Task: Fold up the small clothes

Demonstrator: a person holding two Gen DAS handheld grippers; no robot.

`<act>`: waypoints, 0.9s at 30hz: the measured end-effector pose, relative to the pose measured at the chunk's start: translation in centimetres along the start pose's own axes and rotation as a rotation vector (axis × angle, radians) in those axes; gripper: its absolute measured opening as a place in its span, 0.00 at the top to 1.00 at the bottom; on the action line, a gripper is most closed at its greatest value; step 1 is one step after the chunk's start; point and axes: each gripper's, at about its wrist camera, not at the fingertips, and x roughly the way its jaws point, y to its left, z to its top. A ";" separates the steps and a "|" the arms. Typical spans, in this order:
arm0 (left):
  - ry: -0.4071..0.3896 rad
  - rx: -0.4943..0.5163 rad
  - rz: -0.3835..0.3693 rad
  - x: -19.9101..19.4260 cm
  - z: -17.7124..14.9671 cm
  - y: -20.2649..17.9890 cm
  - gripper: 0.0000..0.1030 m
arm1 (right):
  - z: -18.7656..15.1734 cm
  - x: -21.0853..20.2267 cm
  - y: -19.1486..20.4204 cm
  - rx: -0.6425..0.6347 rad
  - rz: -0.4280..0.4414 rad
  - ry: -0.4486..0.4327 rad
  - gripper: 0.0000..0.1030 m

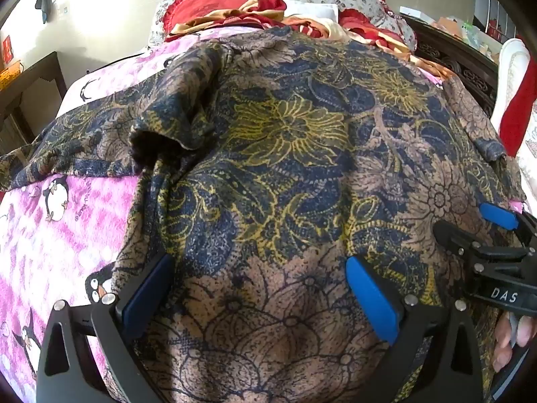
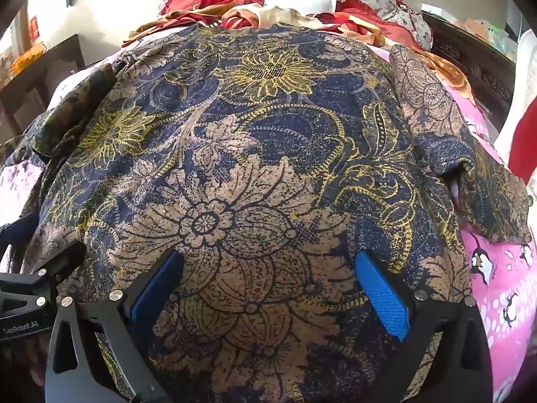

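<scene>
Along the left edge of the left wrist view we see the pink penguin blanket (image 1: 50,235) covering the bed, with a dark wooden table (image 1: 37,77) standing in the upper left by the wall. Spread over the blanket and filling the centre of the frame is the floral garment (image 1: 285,168), patterned in navy, tan and yellow; one sleeve (image 1: 67,141) reaches out toward the left edge, and a fold bunches up near its shoulder. Low in this frame we hold the left gripper (image 1: 265,288) wide open, its blue pads apart above the cloth with nothing between them. At the right edge the right gripper (image 1: 496,235) comes into view just beside ours, with a hand (image 1: 513,339) under it at the lower right. Red and gold bedding (image 1: 261,13) is piled across the top, beyond the garment.

From the right wrist view, at the far left edge, we see part of the left gripper (image 2: 23,268). The floral garment (image 2: 251,168) again fills the centre, lying flat. Low in the frame the right gripper (image 2: 268,288) stands open as well, its pads spread over the tan flower print. To the right the other sleeve (image 2: 470,181) lies folded over, and the pink penguin blanket (image 2: 503,285) shows along the lower right.
</scene>
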 end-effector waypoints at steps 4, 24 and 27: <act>-0.001 0.000 0.000 0.0 0.0 0.0 0.00 | -0.1 0.0 0.2 -0.002 0.001 0.002 0.00; -0.034 -0.160 0.080 -5.5 3.5 9.8 0.01 | 0.9 -8.7 4.2 0.024 0.079 -0.155 0.00; -0.039 -0.209 0.091 -5.7 4.6 12.6 0.01 | 2.3 -8.3 5.5 -0.050 0.030 -0.231 0.00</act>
